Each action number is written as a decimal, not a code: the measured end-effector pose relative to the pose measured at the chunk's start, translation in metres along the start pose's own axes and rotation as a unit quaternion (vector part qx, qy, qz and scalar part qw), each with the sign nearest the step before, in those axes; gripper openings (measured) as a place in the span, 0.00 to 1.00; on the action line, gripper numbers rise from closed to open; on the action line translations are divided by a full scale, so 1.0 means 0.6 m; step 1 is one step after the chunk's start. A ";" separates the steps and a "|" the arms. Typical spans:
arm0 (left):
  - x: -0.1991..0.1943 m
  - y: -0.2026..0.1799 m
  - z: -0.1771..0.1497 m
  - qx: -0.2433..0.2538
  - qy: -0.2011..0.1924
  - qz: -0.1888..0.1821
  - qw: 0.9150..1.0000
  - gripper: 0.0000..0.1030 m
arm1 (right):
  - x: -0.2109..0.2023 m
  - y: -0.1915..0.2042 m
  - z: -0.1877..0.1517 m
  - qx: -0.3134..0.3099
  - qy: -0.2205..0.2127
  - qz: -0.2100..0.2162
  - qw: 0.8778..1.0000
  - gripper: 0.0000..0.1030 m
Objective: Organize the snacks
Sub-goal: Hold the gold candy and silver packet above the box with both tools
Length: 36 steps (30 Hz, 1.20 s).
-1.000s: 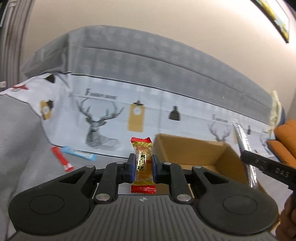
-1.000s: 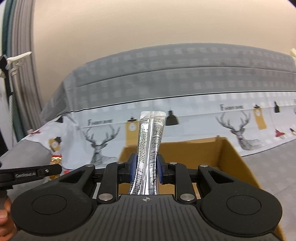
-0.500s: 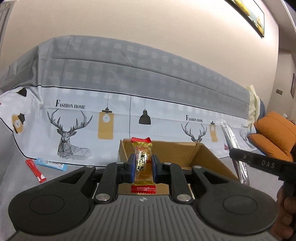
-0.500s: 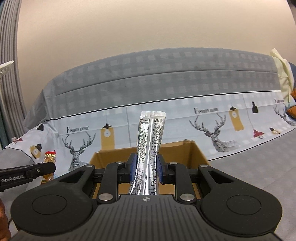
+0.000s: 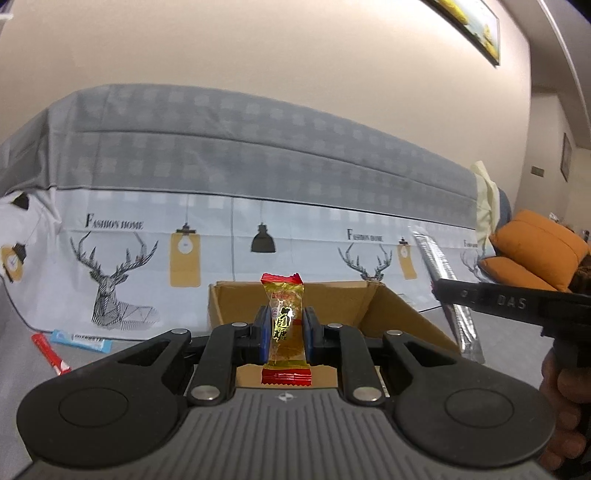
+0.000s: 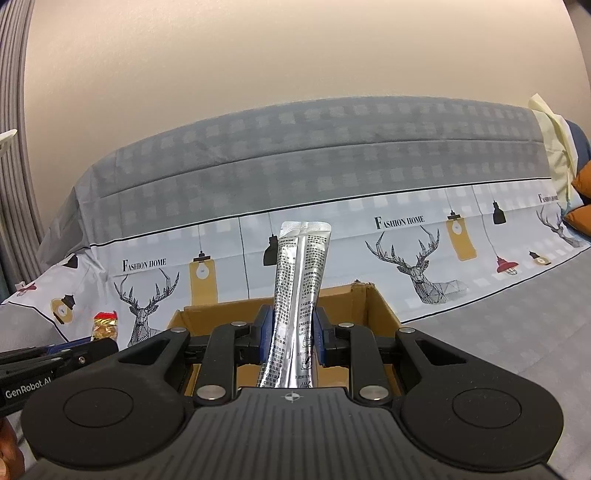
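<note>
Upright, crinkly candy (image 5: 284, 325) and flat foil sachet (image 6: 295, 314) sit clamped above the cardboard box (image 5: 391, 317).

A home living room: covered sofa (image 5: 258, 177), orange cushions (image 5: 532, 251), framed picture (image 5: 469, 26).

wall (image 5: 295, 55): plain beige, framed pic (image 5: 469, 26) top right
sofa cover (image 6: 295, 155): grey checks, deer print
cushions (image 5: 535, 254): orange, right end
</note>
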State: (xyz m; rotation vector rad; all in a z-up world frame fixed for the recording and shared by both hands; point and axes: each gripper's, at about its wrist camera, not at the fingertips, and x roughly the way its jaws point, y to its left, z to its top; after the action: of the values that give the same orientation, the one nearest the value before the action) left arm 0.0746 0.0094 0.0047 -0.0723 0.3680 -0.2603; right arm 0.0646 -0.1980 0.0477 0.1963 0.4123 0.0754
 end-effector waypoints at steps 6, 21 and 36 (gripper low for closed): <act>0.003 -0.025 -0.005 0.031 -0.008 -0.014 0.999 0.18 | 0.000 -0.001 0.002 0.006 0.000 -0.004 1.000 0.24; 0.013 -0.041 -0.012 0.050 -0.007 -0.028 0.998 0.18 | -0.001 0.003 0.000 0.000 -0.001 -0.012 1.000 0.24; 0.016 -0.047 -0.014 0.058 -0.009 -0.032 0.998 0.18 | -0.003 0.008 -0.002 -0.001 -0.001 -0.015 1.000 0.24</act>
State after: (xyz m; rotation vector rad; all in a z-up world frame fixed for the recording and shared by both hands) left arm 0.0734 -0.0203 -0.0030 0.0269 0.3322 -0.3432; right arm 0.0621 -0.1931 0.0487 0.1887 0.4122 0.0469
